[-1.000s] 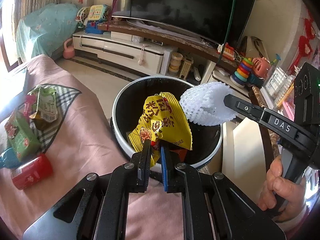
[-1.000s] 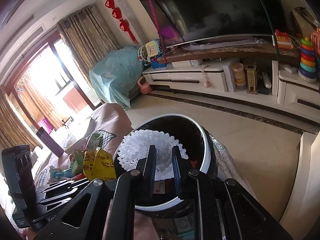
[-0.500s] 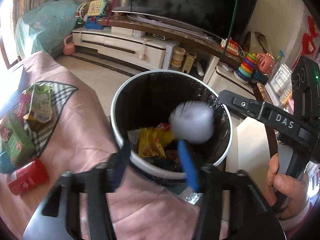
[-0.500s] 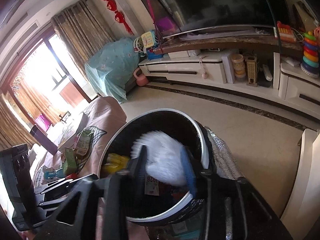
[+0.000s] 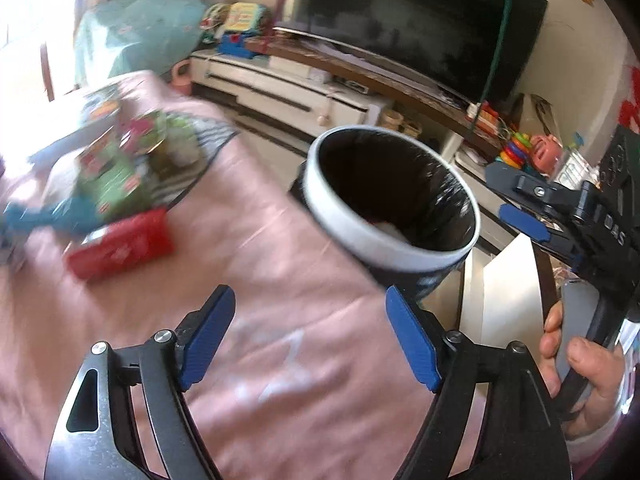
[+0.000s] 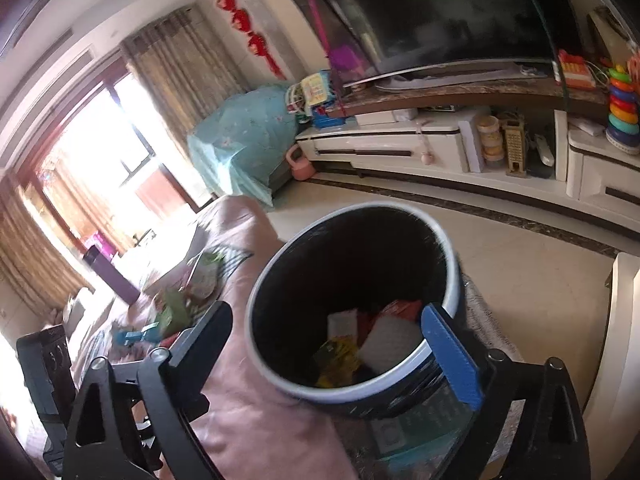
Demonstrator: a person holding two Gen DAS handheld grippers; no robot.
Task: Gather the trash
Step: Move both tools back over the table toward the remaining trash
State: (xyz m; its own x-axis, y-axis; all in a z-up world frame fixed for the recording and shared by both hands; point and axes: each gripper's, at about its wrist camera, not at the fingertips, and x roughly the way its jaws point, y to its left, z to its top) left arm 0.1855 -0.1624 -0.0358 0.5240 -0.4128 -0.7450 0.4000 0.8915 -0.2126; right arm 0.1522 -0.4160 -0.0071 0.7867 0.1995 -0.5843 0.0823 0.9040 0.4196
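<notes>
My left gripper [image 5: 308, 334] and right gripper [image 6: 340, 344] have just spread apart, both empty, wrappers now lie in the bin [image 6: 448, 248], and packets [image 5: 120, 172] remain on the pink cloth [image 5: 280, 280].

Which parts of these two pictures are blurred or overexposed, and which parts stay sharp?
Left wrist view: the red packet and green wrappers smear with motion blur, the window corner is blown out, the left gripper is sharp. Right wrist view: the window glares white, the bin rim is slightly soft, fisheye bends the TV stand.
</notes>
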